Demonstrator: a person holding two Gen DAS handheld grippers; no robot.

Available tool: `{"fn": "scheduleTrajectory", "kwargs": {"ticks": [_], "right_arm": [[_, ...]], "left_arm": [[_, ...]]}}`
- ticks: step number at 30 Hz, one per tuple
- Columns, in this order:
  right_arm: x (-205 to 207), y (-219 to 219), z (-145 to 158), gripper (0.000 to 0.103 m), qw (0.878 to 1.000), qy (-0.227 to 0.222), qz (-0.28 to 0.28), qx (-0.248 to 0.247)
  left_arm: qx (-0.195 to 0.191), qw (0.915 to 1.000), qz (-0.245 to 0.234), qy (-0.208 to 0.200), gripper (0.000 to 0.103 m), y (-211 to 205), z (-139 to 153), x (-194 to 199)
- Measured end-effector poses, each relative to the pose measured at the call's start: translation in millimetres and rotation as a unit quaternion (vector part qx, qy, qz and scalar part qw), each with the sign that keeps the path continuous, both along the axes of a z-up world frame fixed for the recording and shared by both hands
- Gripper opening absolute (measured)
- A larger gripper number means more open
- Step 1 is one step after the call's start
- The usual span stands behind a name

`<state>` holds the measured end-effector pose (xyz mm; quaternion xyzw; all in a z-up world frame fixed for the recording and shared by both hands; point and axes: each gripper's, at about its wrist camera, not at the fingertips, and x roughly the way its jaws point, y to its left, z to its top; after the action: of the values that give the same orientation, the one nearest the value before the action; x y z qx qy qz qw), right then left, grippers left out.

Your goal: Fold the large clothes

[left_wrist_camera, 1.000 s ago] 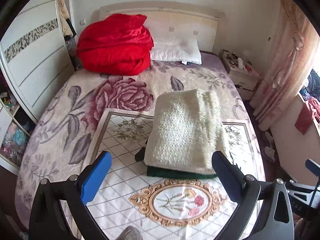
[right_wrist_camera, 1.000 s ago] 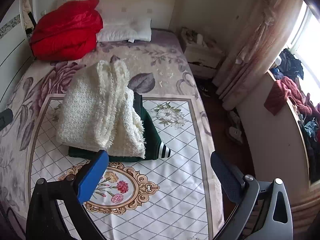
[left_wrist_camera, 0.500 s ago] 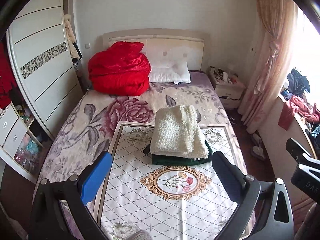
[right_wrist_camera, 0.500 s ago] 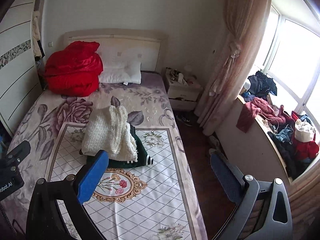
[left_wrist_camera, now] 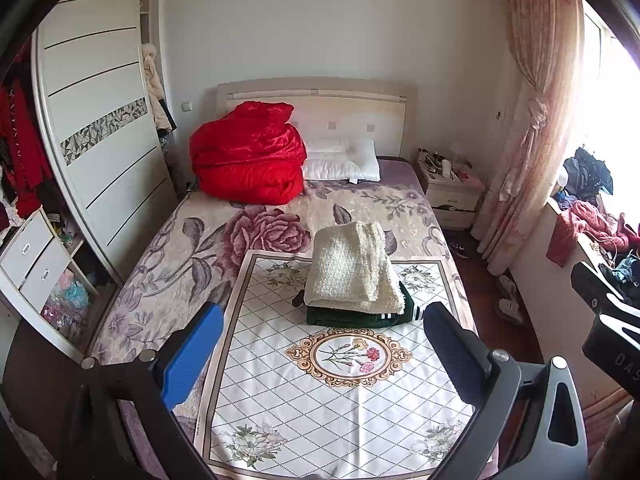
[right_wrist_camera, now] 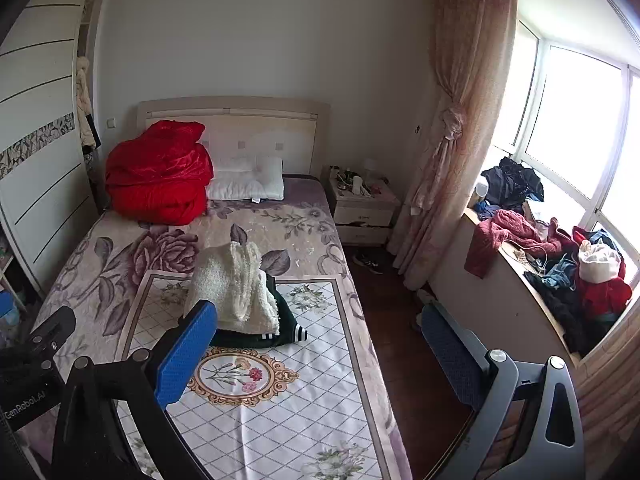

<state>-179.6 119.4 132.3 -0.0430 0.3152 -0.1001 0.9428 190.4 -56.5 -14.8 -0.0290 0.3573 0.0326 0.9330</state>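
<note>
Folded clothes stacked on the bed, both my grippers clear of them.

I see the cream sweater point(left_wrist_camera: 352, 268) folded atop a dark green garment point(left_wrist_camera: 360, 316) on the bed point(left_wrist_camera: 180, 248); left gripper point(left_wrist_camera: 320, 354) and right gripper point(right_wrist_camera: 316, 354) fingers wide apart, holding nothing.

Quick tally: 2 folded garments stacked mid-bed, 1 cream knit point(left_wrist_camera: 350, 268) on top, 1 dark green piece point(left_wrist_camera: 360, 316) w/ striped cuff under it, plus 1 red quilt bundle point(left_wrist_camera: 248, 160) & 1 white pillow point(left_wrist_camera: 340, 160) up by the headboard, 1 patterned mat point(left_wrist_camera: 340, 400) over the bed point(left_wrist_camera: 180, 248). Also 1 nightstand point(right_wrist_camera: 362, 208), 1 tied curtain point(right_wrist_camera: 452, 120), 1 wardrobe point(left_wrist_camera: 100, 120). On the window side there's 1 loose heap of clothes point(right_wrist_camera: 560, 264), too jumbled to count pcs, and 2 grippers in shot, left point(left_wrist_camera: 322, 364) & right point(right_wrist_camera: 318, 354), each w/ 2 jaws spread apart.
</note>
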Motion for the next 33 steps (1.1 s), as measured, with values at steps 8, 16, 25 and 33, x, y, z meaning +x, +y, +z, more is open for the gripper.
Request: {"fn": "scheduleTrajectory", "kwargs": {"ticks": [8, 16, 25, 33], "right_arm": [[-10, -11, 9, 0.103, 1.0, 0.001, 0.016, 0.005], [-12, -21, 19, 0.103, 1.0, -0.009, 0.023, 0.006], [-19, -22, 26, 0.103, 0.999, -0.014, 0.031, 0.015], [-21, -23, 26, 0.103, 0.999, -0.015, 0.034, 0.018]], "left_arm": [[0.006, 0.9998, 0.013, -0.012, 0.102, -2, 9, -11], [0.003, 0.9997, 0.015, -0.017, 0.102, -1, 15, -17], [0.008, 0.9996, 0.012, -0.026, 0.102, -6, 24, -24], [0.009, 0.9994, 0.015, -0.029, 0.102, -6, 26, -28]]}}
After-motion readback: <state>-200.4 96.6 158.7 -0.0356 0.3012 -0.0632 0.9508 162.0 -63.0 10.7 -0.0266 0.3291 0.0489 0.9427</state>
